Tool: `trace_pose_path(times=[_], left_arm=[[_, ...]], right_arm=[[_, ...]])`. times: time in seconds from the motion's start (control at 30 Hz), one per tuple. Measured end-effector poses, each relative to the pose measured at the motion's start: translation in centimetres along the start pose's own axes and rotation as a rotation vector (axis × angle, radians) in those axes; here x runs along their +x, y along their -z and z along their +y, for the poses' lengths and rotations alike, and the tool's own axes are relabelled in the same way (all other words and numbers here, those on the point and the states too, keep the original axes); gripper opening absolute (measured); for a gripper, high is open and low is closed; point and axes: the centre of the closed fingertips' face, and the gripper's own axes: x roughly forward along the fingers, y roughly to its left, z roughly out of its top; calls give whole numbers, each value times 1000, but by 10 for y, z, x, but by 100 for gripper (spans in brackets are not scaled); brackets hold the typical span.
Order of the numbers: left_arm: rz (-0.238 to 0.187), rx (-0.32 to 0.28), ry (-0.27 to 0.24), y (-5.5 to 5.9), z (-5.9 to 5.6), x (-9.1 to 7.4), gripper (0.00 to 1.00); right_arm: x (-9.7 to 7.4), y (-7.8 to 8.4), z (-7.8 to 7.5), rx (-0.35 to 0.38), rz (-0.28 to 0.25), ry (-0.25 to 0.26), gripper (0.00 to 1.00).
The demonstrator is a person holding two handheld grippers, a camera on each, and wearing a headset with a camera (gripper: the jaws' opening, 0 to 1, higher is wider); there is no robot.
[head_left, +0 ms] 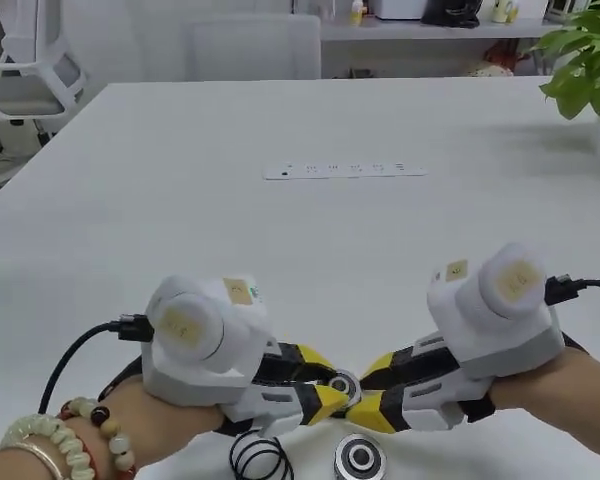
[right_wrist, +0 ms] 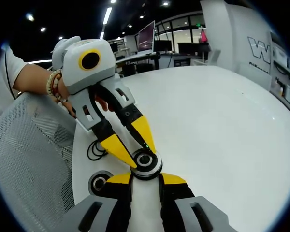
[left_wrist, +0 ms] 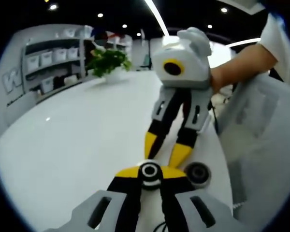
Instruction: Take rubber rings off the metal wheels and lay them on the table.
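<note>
Head view bright and even, soft light; my table (head_left: 310, 230) washes near white, with a faint shadow by the plant (head_left: 583, 60). Both gripper views bow hard at the edges, ceiling strip lights (left_wrist: 153, 17) glaring on dark, a small glint on the metal wheel (right_wrist: 146, 163). Shelves (left_wrist: 48, 63) in my left gripper view look soft.

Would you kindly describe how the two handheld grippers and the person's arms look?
Both the left gripper and right gripper have white housings with small yellowish labels, black jaws tipped yellow, and a black cable each. The left wrist wears bead bracelets, pale and reddish-brown; the right arm has a white sleeve.
</note>
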Motion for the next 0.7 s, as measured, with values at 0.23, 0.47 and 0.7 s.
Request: trace_pose_path(times=[0.23,0.47,0.7], left_arm=[[-5,8,1,0,0,-1,15],[-4,10,1,1,0,-2,15],[2,19,-6,1,1,-2,15]], right_arm=[[-2,0,0,-58,18,9,14],[-4,3,-4,-75,40,24,0],[-2,3,-11,-9,52,48,0]])
